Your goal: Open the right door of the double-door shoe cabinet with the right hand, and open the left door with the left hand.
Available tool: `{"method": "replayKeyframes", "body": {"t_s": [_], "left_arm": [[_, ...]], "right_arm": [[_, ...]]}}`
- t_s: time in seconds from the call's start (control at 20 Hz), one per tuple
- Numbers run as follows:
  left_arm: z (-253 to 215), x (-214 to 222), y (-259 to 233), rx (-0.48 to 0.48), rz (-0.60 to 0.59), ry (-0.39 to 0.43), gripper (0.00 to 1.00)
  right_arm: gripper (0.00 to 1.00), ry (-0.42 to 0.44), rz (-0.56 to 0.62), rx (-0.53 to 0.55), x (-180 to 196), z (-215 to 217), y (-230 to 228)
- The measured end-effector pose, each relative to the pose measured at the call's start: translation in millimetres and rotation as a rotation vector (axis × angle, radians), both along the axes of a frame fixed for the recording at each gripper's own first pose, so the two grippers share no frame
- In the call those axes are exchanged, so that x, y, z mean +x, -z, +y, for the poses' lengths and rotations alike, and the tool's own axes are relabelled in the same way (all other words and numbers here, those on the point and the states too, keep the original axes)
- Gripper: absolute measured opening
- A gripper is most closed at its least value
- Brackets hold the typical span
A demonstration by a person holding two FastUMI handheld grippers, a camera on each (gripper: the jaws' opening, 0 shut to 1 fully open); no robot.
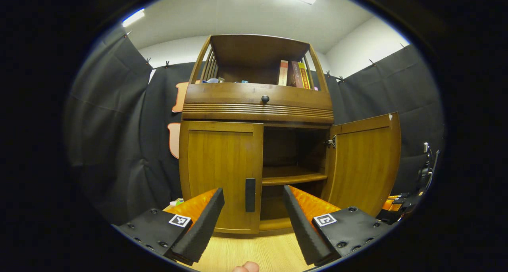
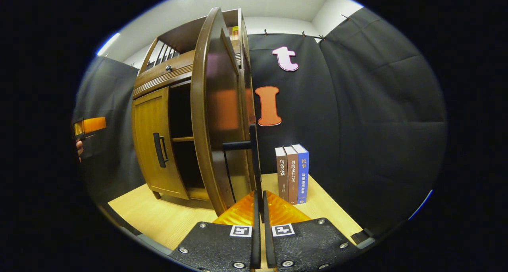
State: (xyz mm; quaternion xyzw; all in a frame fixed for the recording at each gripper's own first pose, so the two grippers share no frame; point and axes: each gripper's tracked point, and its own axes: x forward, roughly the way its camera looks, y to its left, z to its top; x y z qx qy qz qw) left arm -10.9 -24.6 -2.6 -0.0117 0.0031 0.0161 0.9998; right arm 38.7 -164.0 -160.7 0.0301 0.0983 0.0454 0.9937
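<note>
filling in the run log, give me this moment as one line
right door: open, right gripper shut on its handle | left door: closed | left gripper: open, facing left door handle

My right hand-held gripper (image 2: pixel 260 208), bottom centre, pinches the right door's handle (image 2: pixel 254 161); the right door (image 2: pixel 216 113) stands open (left door (image 2: pixel 152 145) closed).
</note>
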Motion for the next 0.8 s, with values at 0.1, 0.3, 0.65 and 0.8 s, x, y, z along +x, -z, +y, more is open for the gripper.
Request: {"method": "replayKeyframes", "body": {"t_s": [0.1, 0.3, 0.65, 0.8], "left_arm": [[-1, 1, 1, -0.003, 0.001, 0.000, 0.93], [-3, 4, 4, -0.021, 0.004, 0.008, 0.96], [-2, 6, 22, -0.087, 0.040, 0.021, 0.93], [9, 5, 29, -0.087, 0.048, -0.007, 0.96]], "right_arm": [[0.05, 0.008, -0.001, -0.018, -5, -10, -3], [0.05, 0.034, -0.047, 0.031, -29, -20, -28], [0.14, 0.044, -0.063, -0.014, -61, -10, -72], [0.44, 0.014, -0.065, -0.035, -63, 5, -82]]}}
